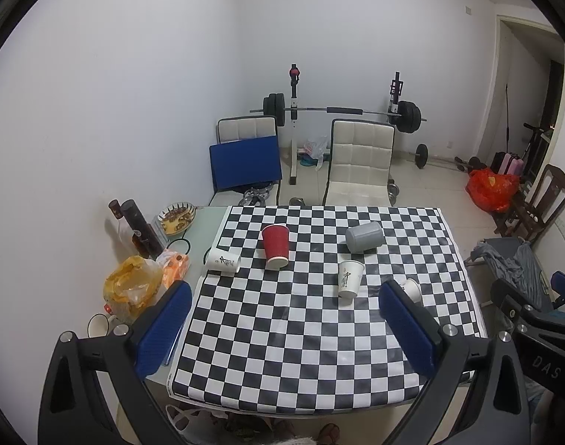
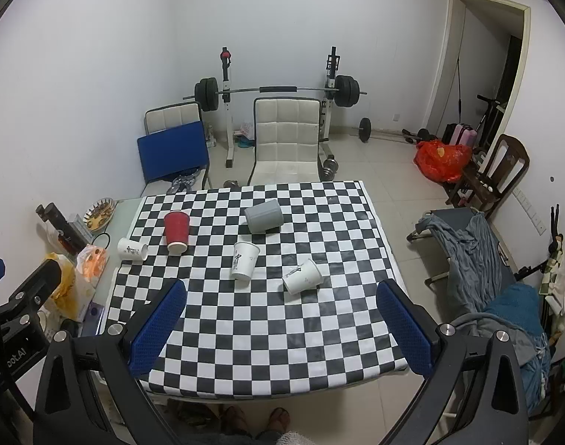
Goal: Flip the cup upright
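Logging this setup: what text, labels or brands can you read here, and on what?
"DAS": black right gripper body, cut off by the frame edge.
"Gen", "pot.AI", partly hidden: black left gripper body.
Ink print on three white paper cups: unreadable.
Dark bottle label: too small.

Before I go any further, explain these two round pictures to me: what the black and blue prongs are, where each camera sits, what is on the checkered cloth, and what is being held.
No robot arm is here. A person holds a two-finger tool in each hand, and each carries a wide-angle camera looking along its blue-padded fingers. One picture comes from the left tool, the other from the right tool. Both are open and hold nothing, hovering above the near edge of the checkered cloth. On the cloth lie five cups, all on their sides: a red cup, a gray cup, and three white paper cups, one at the left edge, one in the middle, one nearest the right tool.
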Motion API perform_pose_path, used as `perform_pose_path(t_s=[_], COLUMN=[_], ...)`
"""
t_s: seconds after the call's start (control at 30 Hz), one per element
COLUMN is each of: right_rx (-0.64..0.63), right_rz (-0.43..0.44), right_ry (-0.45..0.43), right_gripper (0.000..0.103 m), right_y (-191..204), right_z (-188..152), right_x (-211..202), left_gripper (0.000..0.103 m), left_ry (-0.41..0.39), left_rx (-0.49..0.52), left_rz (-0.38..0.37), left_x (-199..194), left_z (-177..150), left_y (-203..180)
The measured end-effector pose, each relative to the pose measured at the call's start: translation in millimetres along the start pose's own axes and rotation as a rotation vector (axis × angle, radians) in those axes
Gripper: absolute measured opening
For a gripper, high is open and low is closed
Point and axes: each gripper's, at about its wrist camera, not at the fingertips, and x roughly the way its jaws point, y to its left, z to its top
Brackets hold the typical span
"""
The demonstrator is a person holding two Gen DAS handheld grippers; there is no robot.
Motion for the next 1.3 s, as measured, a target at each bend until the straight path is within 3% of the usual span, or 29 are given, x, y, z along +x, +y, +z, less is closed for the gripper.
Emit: perform_pose_path(t_s=[1.3], right_rx=[-0.001], right_rz=[-0.006], right_ry=[-0.003], right_gripper=[0.103], right_y=[3.4], right_z=[3.1], right_x=[1.6], left_gripper=[0.103], left_ry=[-0.008], left_rx=[-0.003], left_rz=[0.002], left_x=[6.0], left_z=[0.4], left_y=[1.9])
